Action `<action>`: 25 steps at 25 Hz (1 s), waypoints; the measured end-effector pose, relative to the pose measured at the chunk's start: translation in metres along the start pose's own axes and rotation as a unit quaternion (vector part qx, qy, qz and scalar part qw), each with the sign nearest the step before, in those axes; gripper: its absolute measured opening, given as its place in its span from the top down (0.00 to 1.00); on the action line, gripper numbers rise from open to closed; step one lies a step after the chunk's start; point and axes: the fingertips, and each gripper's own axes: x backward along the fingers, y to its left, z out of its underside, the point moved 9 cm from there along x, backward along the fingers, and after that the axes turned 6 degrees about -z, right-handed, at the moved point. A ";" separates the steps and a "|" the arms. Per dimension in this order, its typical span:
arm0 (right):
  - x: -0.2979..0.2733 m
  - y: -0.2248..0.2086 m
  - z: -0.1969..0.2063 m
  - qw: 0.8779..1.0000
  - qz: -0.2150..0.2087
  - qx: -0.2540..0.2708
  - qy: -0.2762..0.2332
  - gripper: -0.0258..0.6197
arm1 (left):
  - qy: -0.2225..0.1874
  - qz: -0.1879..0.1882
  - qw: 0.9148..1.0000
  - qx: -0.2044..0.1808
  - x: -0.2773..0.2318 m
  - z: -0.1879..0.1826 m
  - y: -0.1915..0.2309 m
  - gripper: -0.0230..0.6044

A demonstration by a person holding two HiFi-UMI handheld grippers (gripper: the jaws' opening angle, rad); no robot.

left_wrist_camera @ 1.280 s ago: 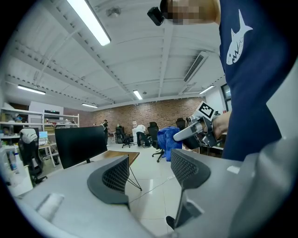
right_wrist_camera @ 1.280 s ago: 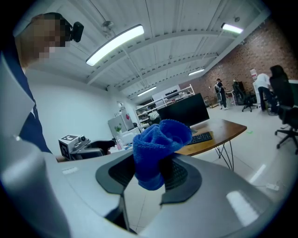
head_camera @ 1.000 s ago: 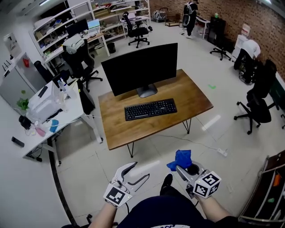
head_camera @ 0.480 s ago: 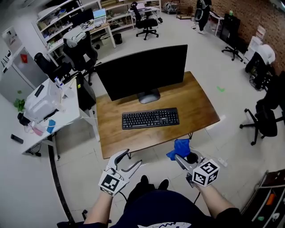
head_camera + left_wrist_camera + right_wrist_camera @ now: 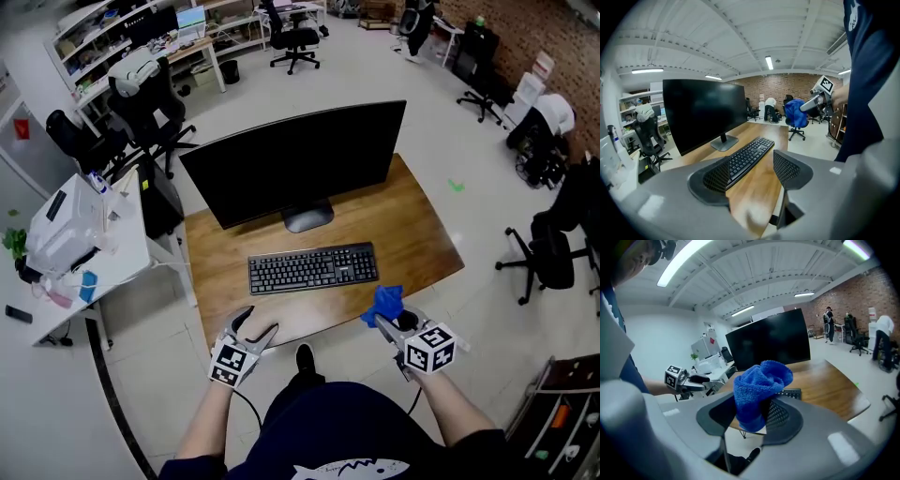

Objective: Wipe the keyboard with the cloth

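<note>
A black keyboard [image 5: 312, 268] lies on the wooden desk [image 5: 422, 234], in front of a dark monitor [image 5: 300, 159]. My right gripper [image 5: 382, 317] is shut on a bunched blue cloth [image 5: 384, 302] over the desk's near right edge; in the right gripper view the cloth [image 5: 757, 390] bulges up between the pads. My left gripper [image 5: 255, 326] hovers at the near left edge. Its jaws have just been opening, and nothing is between them. In the left gripper view the keyboard [image 5: 750, 154] lies just ahead of the left gripper [image 5: 751, 171].
A white side table [image 5: 112, 267] with a box and small items stands left of the desk. Black office chairs [image 5: 553, 244] stand to the right and behind the desk. The monitor's foot [image 5: 309, 220] sits just behind the keyboard.
Both grippers have come forward from over the floor to the desk's near edge. The blue cloth stays in the right gripper. The desk now looks closer.
</note>
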 end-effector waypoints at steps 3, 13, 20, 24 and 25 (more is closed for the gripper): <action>-0.022 -0.029 -0.008 0.999 0.039 0.003 0.030 0.71 | 0.028 0.013 0.999 0.011 -0.033 0.022 0.030 0.51; -0.090 -0.109 0.004 0.978 0.113 0.023 0.171 0.71 | 0.145 0.056 0.987 0.029 -0.108 0.101 0.097 0.47; -0.142 -0.154 0.013 0.955 0.121 0.057 0.264 0.71 | 0.207 0.067 0.975 0.040 -0.141 0.136 0.101 0.42; -0.164 -0.175 0.020 0.936 0.134 0.085 0.315 0.71 | 0.234 0.072 0.969 0.038 -0.153 0.144 0.098 0.41; -0.170 -0.179 0.022 0.931 0.135 0.090 0.326 0.71 | 0.236 0.071 0.968 0.040 -0.154 0.144 0.098 0.41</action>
